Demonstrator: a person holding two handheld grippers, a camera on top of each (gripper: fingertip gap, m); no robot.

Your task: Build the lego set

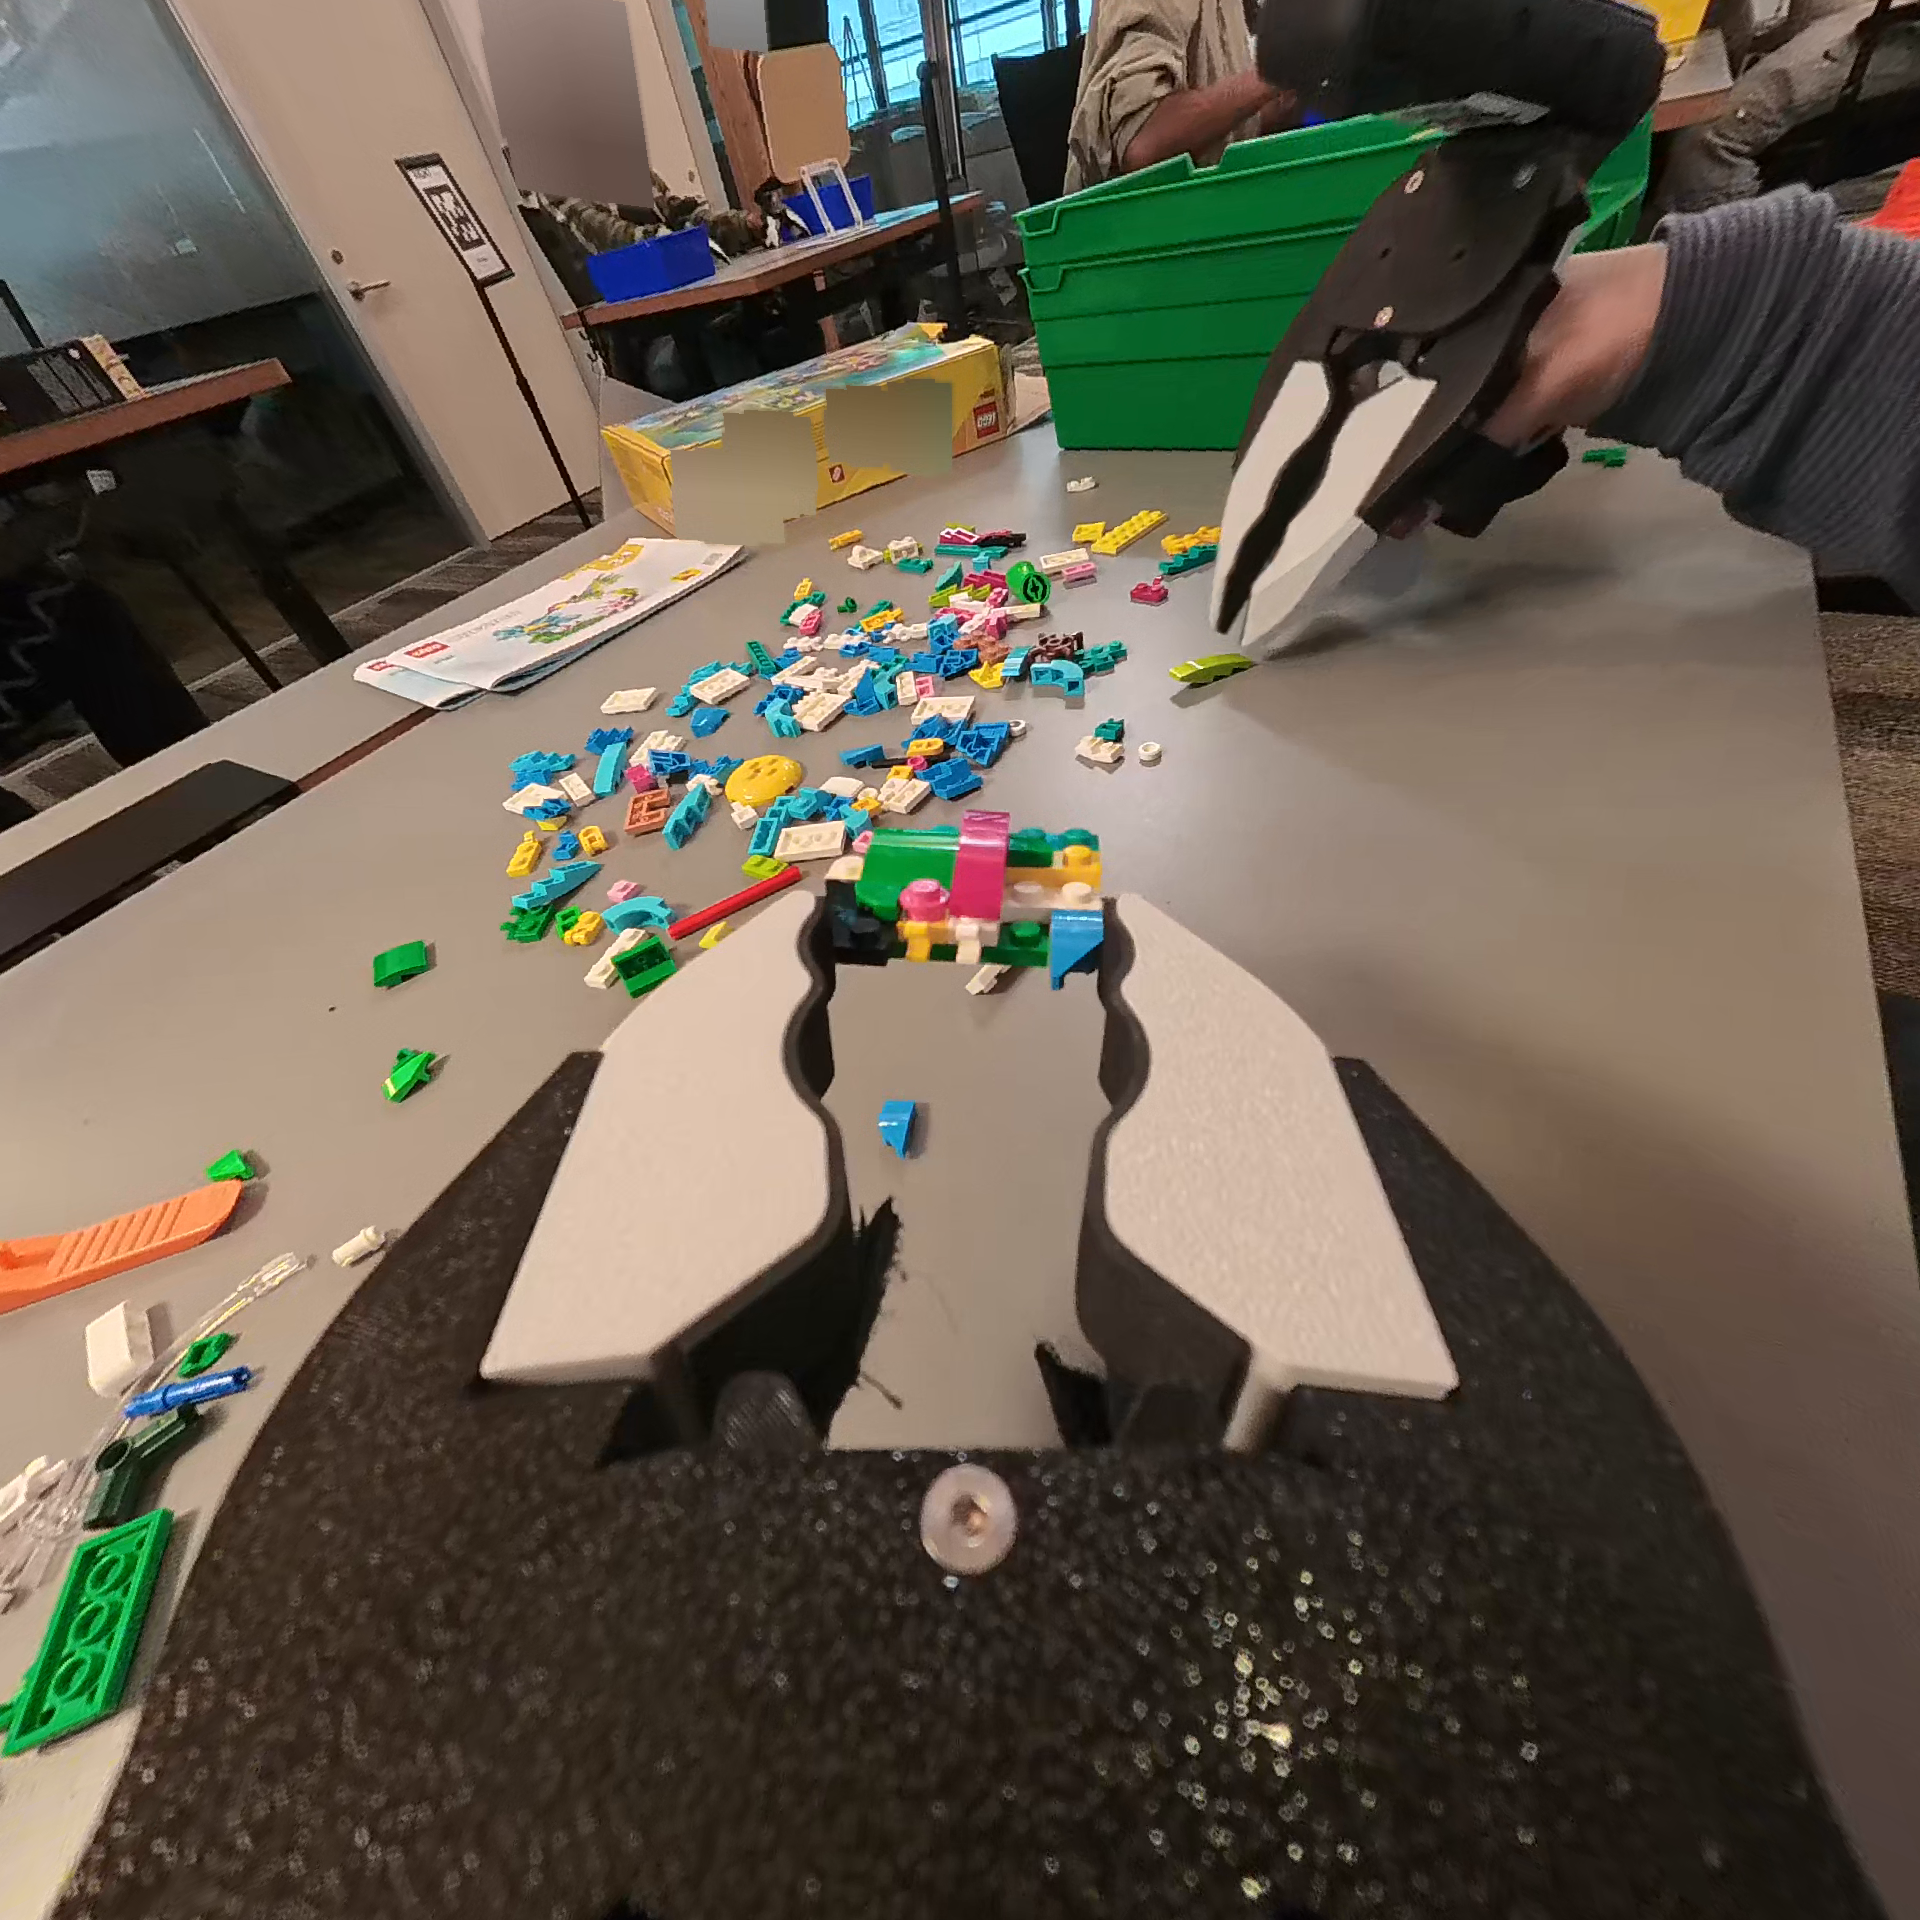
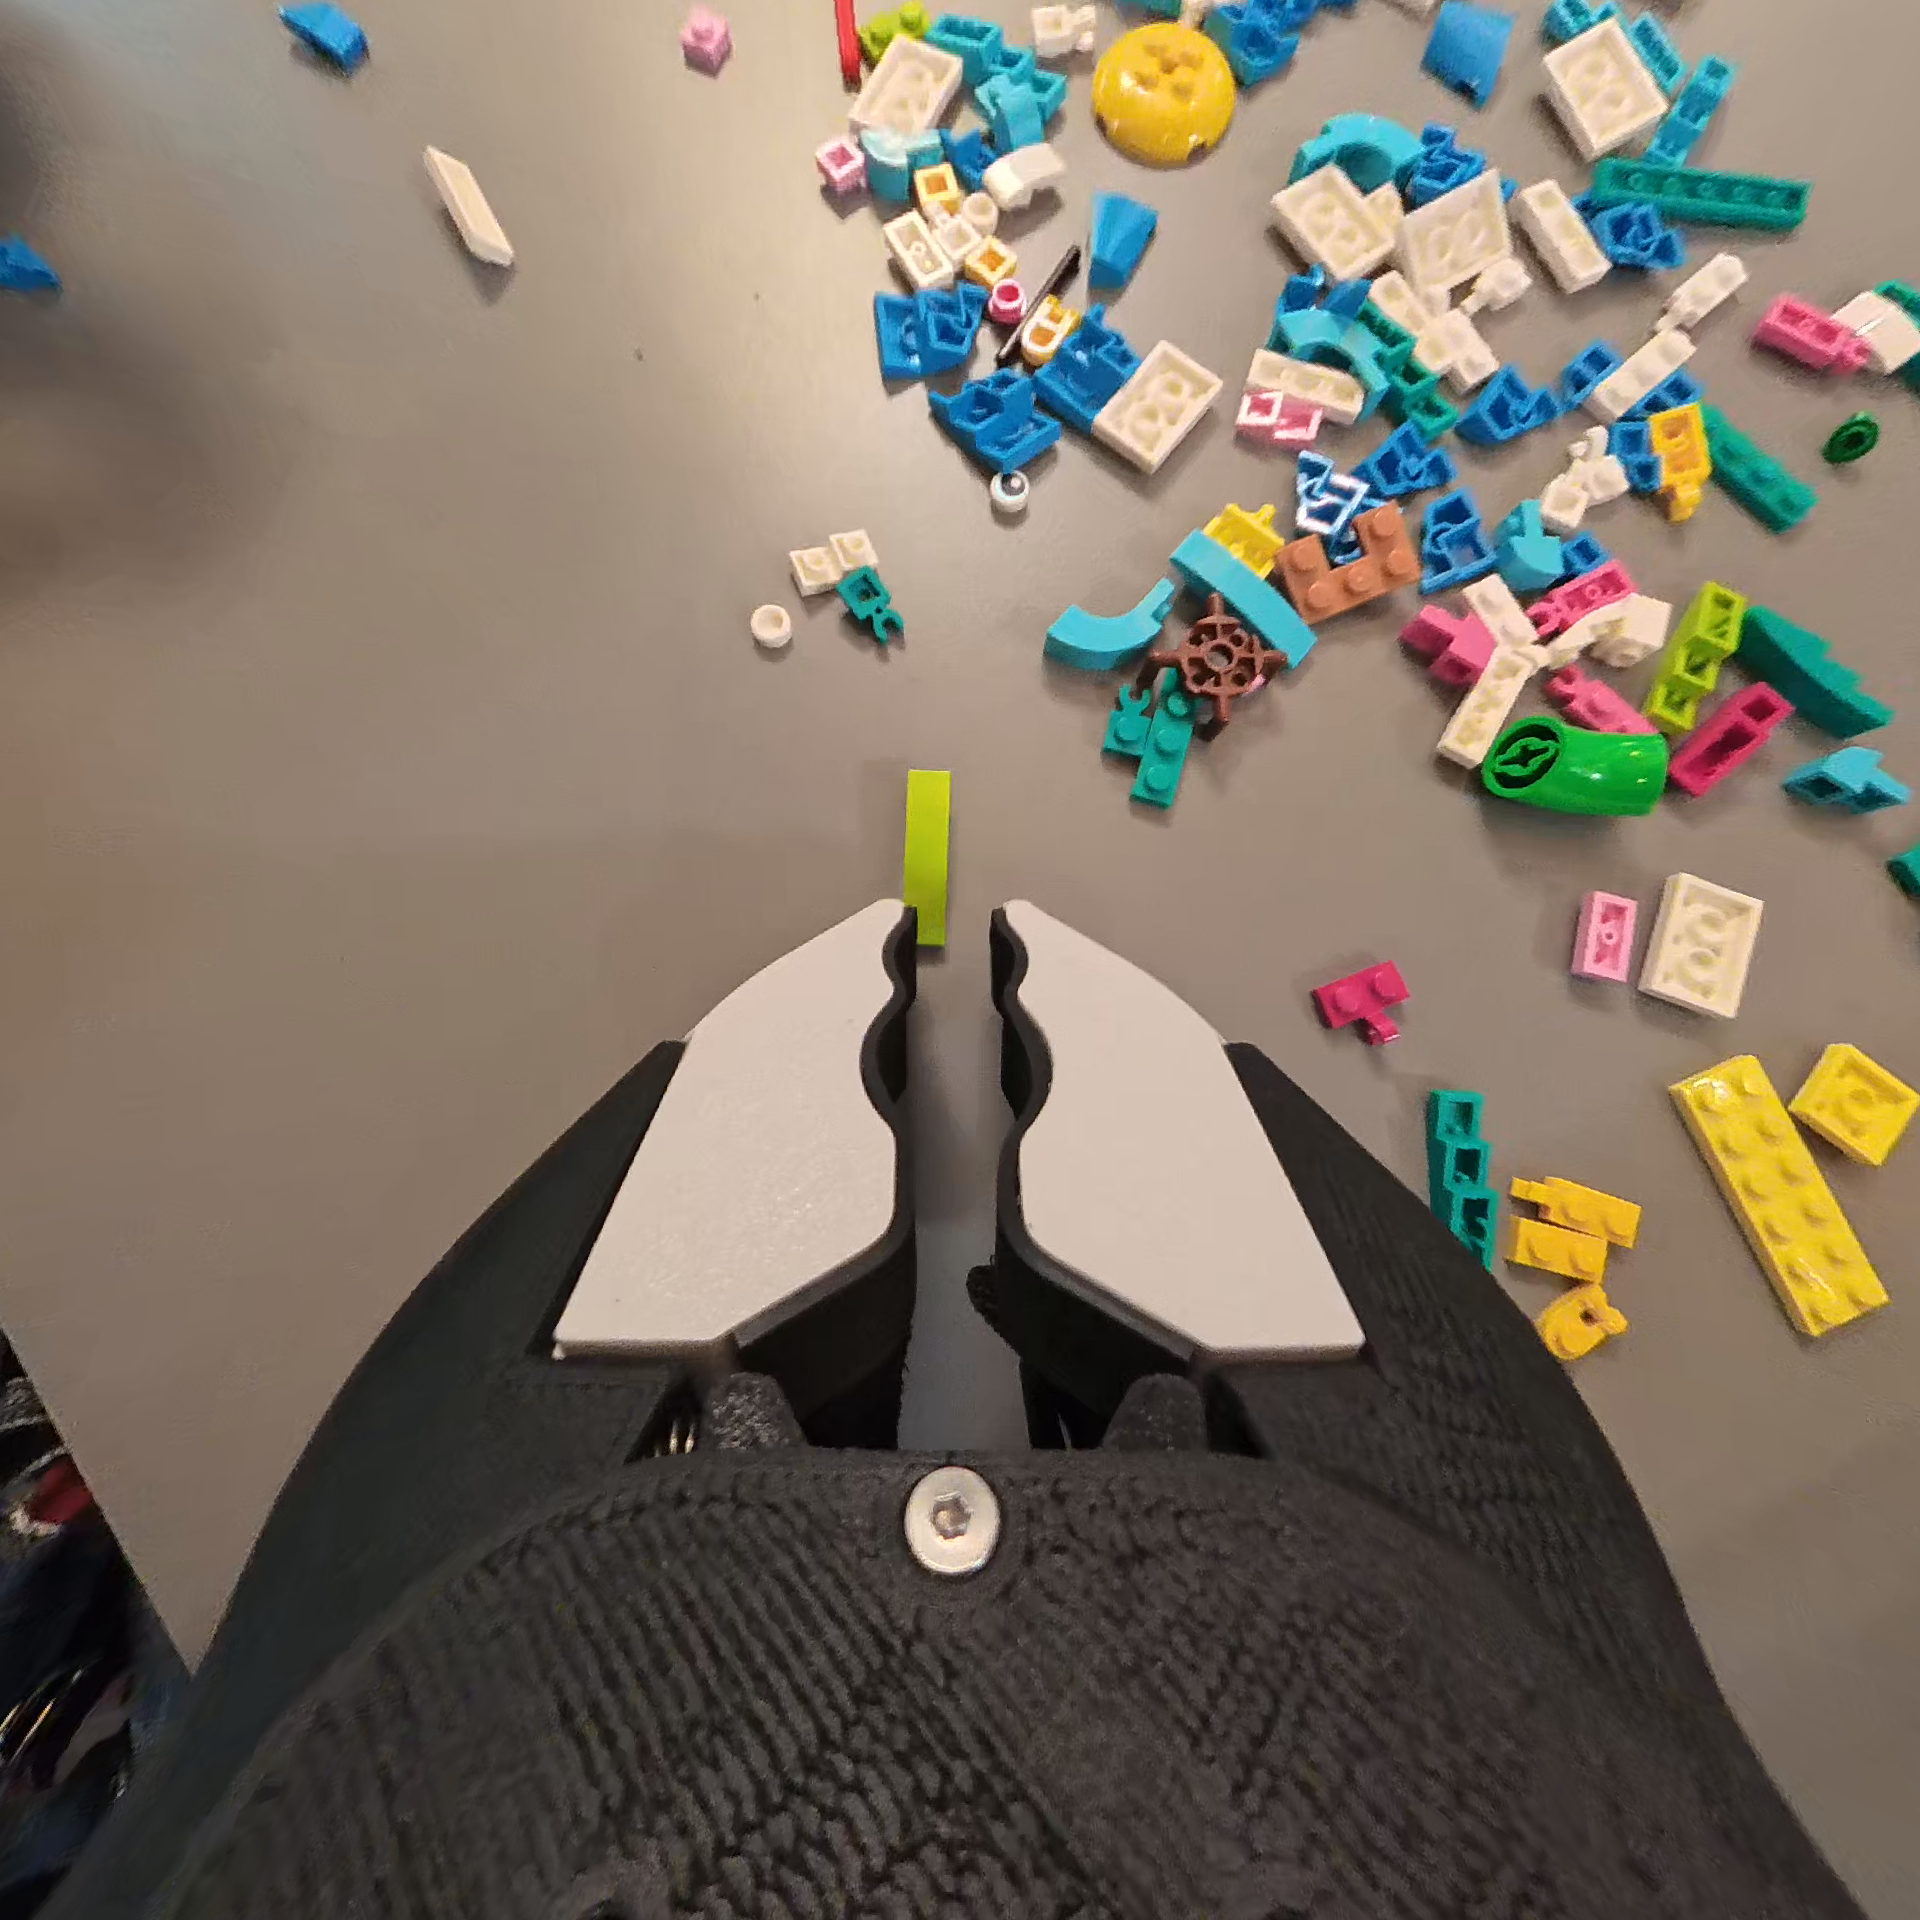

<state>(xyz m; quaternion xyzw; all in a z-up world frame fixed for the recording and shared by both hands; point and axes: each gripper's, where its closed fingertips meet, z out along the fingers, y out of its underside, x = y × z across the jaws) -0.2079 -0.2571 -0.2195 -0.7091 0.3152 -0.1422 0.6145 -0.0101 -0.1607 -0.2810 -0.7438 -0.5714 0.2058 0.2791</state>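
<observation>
Fingers of the left gripper (image 1: 966, 935) pinch the half-built model (image 1: 971, 894) from both sides, its green, pink, yellow and blue bricks held just above the grey table (image 1: 1455, 1039), with a small blue piece (image 1: 898, 1125) lying loose beneath the jaws. Farther out, the right gripper (image 2: 951, 920) is tipped down at a lime-green tile (image 2: 927, 854) that lies alone on bare tabletop, apart from the main scatter of loose bricks (image 2: 1351, 416). Its jaws stand slightly parted, with the near end of the tile just inside the gap against the left finger; nothing is clamped yet. The step in hand looks like picking this tile for the model. To do it well, the tips should probably straddle the tile's narrow width squarely and press down to the table before closing, since a thin flat piece could skid or flip if caught by one edge. The left side should keep the model level. Beyond the pile lie the instruction booklet (image 1: 551, 623), the yellow box (image 1: 810, 436) and stacked green bins (image 1: 1195, 301).
</observation>
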